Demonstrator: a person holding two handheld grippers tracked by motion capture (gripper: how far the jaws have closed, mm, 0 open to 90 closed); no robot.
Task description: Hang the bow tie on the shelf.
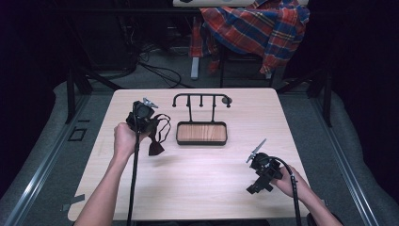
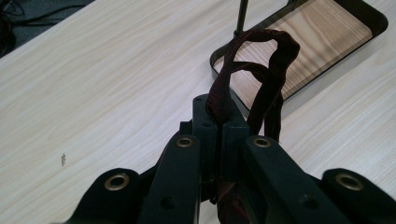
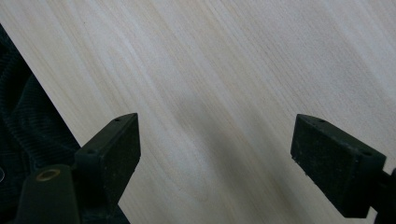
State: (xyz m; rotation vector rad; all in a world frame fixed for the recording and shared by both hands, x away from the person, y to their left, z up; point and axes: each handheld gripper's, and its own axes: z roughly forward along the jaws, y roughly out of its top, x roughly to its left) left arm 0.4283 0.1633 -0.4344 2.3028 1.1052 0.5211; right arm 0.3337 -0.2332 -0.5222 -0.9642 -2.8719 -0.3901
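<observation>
One pale wooden table [image 1: 197, 183] fills the high view, a plaid shirt [image 1: 256, 26] at 12 o'clock, a tray stand [image 1: 201, 133] centred. Left gripper view: left gripper [image 2: 219, 123] clamps a dark red strap [image 2: 261, 70]. Right gripper view: right gripper [image 3: 215, 154] gapes wide over bare tabletop

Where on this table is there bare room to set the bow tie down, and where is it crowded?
Bare table runs wide between the tray and the near edge, bordered by the left gripper and right gripper. The right strip beside the tray is free too. It is crowded around the tray's hook rack and the hanging bow tie.
</observation>
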